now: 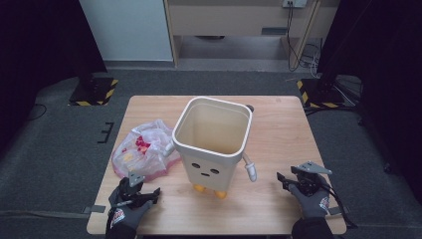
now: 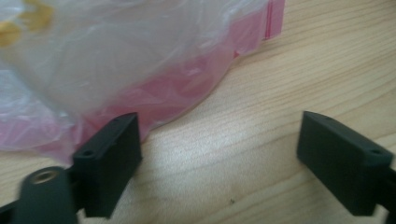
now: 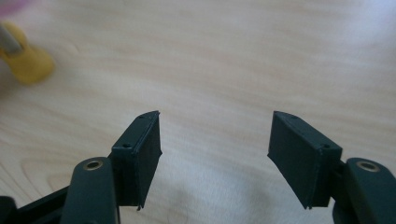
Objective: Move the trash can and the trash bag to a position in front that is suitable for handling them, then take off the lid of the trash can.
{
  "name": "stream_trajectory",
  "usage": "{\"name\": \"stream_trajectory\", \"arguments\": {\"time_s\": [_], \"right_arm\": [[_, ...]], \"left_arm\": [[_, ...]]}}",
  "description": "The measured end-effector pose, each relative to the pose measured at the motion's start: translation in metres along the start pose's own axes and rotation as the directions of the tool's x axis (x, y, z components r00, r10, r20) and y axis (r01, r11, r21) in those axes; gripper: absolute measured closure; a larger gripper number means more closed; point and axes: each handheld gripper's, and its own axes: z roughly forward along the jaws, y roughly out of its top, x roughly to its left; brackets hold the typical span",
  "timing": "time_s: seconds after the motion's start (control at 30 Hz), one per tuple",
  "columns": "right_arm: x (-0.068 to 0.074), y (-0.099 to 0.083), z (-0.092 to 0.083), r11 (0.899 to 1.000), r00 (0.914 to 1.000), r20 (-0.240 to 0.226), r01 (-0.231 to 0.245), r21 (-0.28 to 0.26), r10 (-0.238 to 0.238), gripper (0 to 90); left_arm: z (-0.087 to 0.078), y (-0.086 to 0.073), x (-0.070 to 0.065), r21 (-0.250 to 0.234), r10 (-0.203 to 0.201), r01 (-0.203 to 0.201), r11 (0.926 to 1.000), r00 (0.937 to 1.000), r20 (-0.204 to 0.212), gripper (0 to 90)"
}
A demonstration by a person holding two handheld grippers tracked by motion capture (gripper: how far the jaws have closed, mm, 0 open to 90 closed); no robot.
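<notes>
High view: a cream character-faced bin point(image 1: 213, 144) is standing upright mid-table, its mouth open and its inside looking bare, no liner fitted. A crumpled clear plastic bag point(image 1: 143, 149) with pink and yellow bits inside is lying on the wooden table point(image 1: 278, 139) just left of the bin, touching or nearly touching its side. The left gripper point(image 1: 141, 191) is sitting near the table's front edge, just in front of the bag. The right gripper point(image 1: 289, 181) is hovering at the front right, well apart from bin and bag.

Left gripper view: the jaws are standing wide apart with bare wood between them. The bag's pink-tinted edge is lying just beyond the left-hand jaw; contact cannot be told, and nothing is being pinched.

Right gripper view: the jaws are standing about half open over bare tabletop, holding nothing. A yellow foot of the bin point(image 3: 29, 63) is showing at upper left, blurred.

Judgement: the work appears to be at its start. The bag is not yet gripped or lifted, and the bin is empty; grasping the bag and moving it to the bin all seem left to do.
</notes>
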Motion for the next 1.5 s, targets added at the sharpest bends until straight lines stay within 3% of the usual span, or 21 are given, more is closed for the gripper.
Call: {"name": "stream_trajectory", "arguments": {"time_s": [0.03, 0.07, 0.2, 0.37, 0.4, 0.7, 0.8, 0.83, 0.87, 1.03, 1.27, 1.33, 1.5], "right_arm": [[0.0, 0.0, 0.0, 1.0, 1.0, 0.0, 0.0, 0.0, 0.0, 34.1], [-0.002, 0.005, -0.007, 0.999, 0.9998, 0.001, -0.018, -0.049, 0.018, 33.8], [-0.006, 0.019, -0.02, 0.986, 0.9974, -0.015, -0.072, -0.149, 0.071, 33.3], [-0.004, 0.035, -0.026, 0.979, 0.9973, -0.029, -0.072, -0.191, 0.068, 33.2], [-0.001, 0.045, -0.029, 0.976, 0.9967, -0.042, -0.077, -0.202, 0.069, 33.0], [0.01, 0.107, -0.049, 0.954, 0.9977, -0.064, -0.042, -0.298, 0.024, 31.7], [0.013, 0.12, -0.051, 0.952, 0.998, -0.062, -0.026, -0.306, 0.008, 31.6], [0.018, 0.133, -0.054, 0.948, 0.9972, -0.075, -0.02, -0.317, -0.004, 31.4], [0.018, 0.133, -0.054, 0.948, 0.9972, -0.075, -0.02, -0.317, -0.004, 31.4], [0.033, 0.166, -0.061, 0.934, 0.9942, -0.101, 0.0, -0.358, -0.039, 30.5], [0.055, 0.203, -0.064, 0.921, 0.9859, -0.136, 0.037, -0.387, -0.096, 30.2], [0.062, 0.213, -0.065, 0.911, 0.9835, -0.146, 0.038, -0.41, -0.107, 30.2], [0.084, 0.24, -0.065, 0.899, 0.9703, -0.185, 0.061, -0.435, -0.155, 30.2]], "left_arm": [[0.0, 0.0, 0.0, 0.0, 0.0, 0.0, 1.0, 1.0, 0.0, 8.0], [0.001, 0.0, 0.0, -0.004, 0.001, -0.001, 1.0, 1.0, 0.0, 6.9], [0.004, -0.001, -0.001, -0.021, 0.006, -0.006, 0.9998, 1.0, 0.005, 1.6], [0.005, -0.001, -0.001, -0.019, 0.003, -0.003, 0.9998, 1.0, 0.002, 0.5], [0.006, 0.0, -0.002, -0.015, 0.003, -0.002, 0.9999, 1.0, 0.001, 0.0], [0.006, 0.0, -0.002, -0.015, 0.002, -0.002, 0.9999, 1.0, 0.0, 0.0], [0.006, 0.0, -0.002, -0.015, 0.001, -0.001, 0.9999, 1.0, -0.001, 0.0], [0.006, 0.0, -0.002, -0.015, 0.0, 0.0, 0.9999, 1.0, -0.003, 0.0], [0.006, 0.0, -0.002, -0.015, 0.0, 0.0, 0.9999, 1.0, -0.003, 0.0], [0.006, 0.0, -0.002, -0.015, 0.0, 0.0, 0.9999, 1.0, -0.002, 0.0], [0.006, 0.0, -0.002, -0.016, -0.001, 0.001, 0.9999, 1.0, 0.0, 0.0], [0.006, 0.0, -0.002, -0.016, 0.0, 0.0, 0.9999, 1.0, -0.001, 0.0], [0.006, 0.0, -0.002, -0.015, 0.001, -0.001, 0.9999, 1.0, -0.001, 0.0]]}}
